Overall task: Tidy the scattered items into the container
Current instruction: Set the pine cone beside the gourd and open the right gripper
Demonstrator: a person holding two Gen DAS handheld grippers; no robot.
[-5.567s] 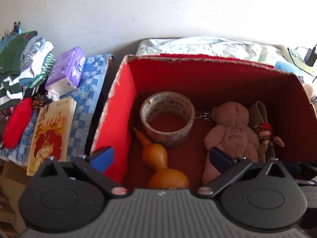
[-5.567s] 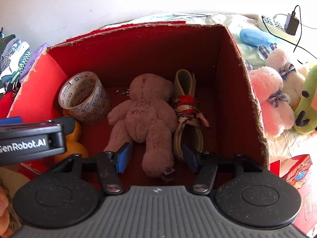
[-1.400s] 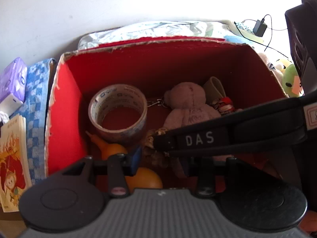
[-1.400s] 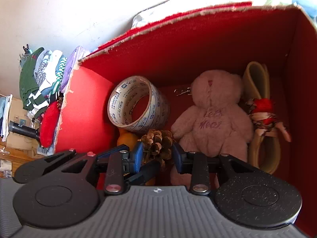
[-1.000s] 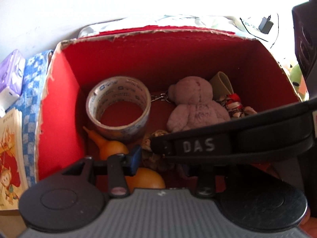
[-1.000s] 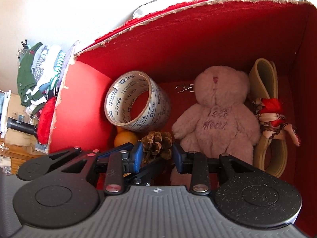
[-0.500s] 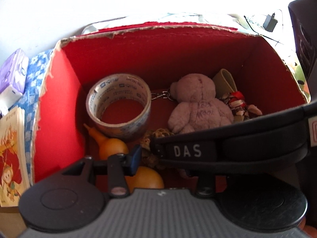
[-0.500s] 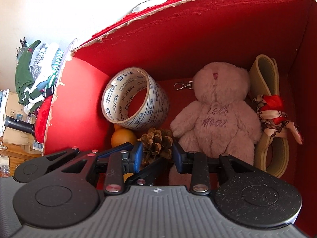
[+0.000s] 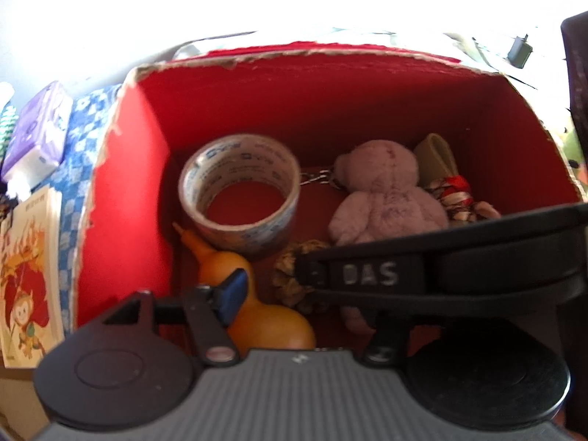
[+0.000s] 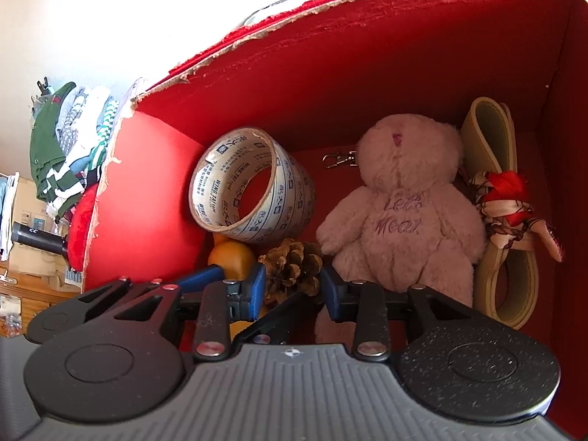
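A red cardboard box [image 9: 121, 183] [image 10: 147, 198] holds a tape roll [image 9: 239, 191] [image 10: 250, 183], an orange gourd [image 9: 257, 305] [image 10: 231, 253], a pink teddy bear [image 9: 382, 194] [image 10: 404, 213] and a beige strap with a red scarf [image 9: 452, 187] [image 10: 503, 198]. My right gripper [image 10: 292, 290] is low inside the box, its blue pads at either side of a pine cone [image 10: 294, 264] [image 9: 290, 279], between gourd and bear. My left gripper [image 9: 305, 301] is open and empty above the box's near side, with the right gripper's black body [image 9: 441, 268] across its right finger.
Left of the box lie a blue checked cloth [image 9: 77, 147], a purple tissue pack [image 9: 36, 139] and an orange picture book [image 9: 29, 275]. Folded clothes [image 10: 70, 139] and a red plush [image 10: 81, 220] show further left. A charger [image 9: 518, 51] is behind the box.
The right gripper has carried the pine cone lower into the box, beside the gourd and bear. The left gripper has shifted a little; box contents stay put.
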